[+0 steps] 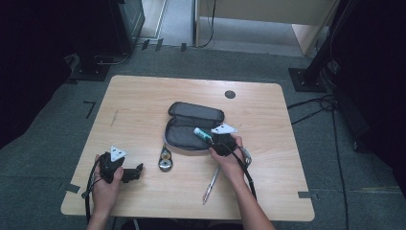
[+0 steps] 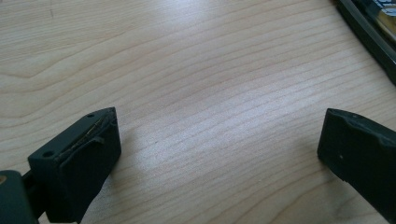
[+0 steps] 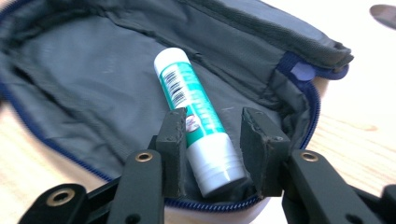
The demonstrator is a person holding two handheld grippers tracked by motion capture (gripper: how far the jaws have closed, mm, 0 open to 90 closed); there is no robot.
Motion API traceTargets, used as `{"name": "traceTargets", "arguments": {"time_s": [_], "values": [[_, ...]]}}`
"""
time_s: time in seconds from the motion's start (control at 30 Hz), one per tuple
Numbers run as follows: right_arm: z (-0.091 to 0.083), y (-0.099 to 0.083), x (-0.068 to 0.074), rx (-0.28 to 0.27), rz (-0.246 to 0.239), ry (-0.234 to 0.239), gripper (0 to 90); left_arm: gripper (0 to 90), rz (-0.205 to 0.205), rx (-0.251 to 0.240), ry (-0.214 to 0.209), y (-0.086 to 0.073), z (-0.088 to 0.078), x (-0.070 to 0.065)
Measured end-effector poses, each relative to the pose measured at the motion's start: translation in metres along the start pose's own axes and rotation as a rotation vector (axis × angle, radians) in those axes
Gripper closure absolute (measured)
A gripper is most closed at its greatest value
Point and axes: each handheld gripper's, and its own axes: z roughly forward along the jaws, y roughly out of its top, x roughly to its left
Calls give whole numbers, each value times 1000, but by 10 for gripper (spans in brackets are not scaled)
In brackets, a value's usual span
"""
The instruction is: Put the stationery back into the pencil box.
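Glue stick [image 3: 196, 112] inside open pencil case [image 3: 84, 84]

The glue stick [image 3: 194, 100] looks like smooth, glossy plastic with a printed paper label. The pouch [image 3: 93, 70] is matt grey woven cloth. The tabletop [image 2: 196, 84] shows pale, smooth wood grain. A pen [image 1: 211, 185] near its front edge looks metallic.

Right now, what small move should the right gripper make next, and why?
Probably draw the right gripper back, away from the glue stick. The stick seems to lie inside the open pouch, and a gap shows beside one pad, so it looks released.
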Motion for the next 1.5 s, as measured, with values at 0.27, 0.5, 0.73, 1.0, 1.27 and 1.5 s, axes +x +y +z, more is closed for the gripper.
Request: {"name": "traceTargets", "arguments": {"time_s": [0.27, 0.5, 0.73, 1.0, 1.27, 1.5], "values": [[12, 5, 6, -11, -71, -133, 545, 0, 0, 0, 0, 0, 0, 0], [10, 9, 6, -70, -74, -168, 524, 0, -1, 0, 0, 0, 0, 0], [-8, 9, 2, -116, 6, -71, 381, 0, 0, 0, 0, 0, 0, 0], [-27, 4, -7, -124, 75, -46, 177, 0, 0, 0, 0, 0, 0, 0], [-44, -11, -26, -80, 106, -89, 10, 0, 0, 0, 0, 0, 0, 0], [-50, -32, -48, -61, 153, -115, 10, 0, 0, 0, 0, 0, 0, 0]]}}
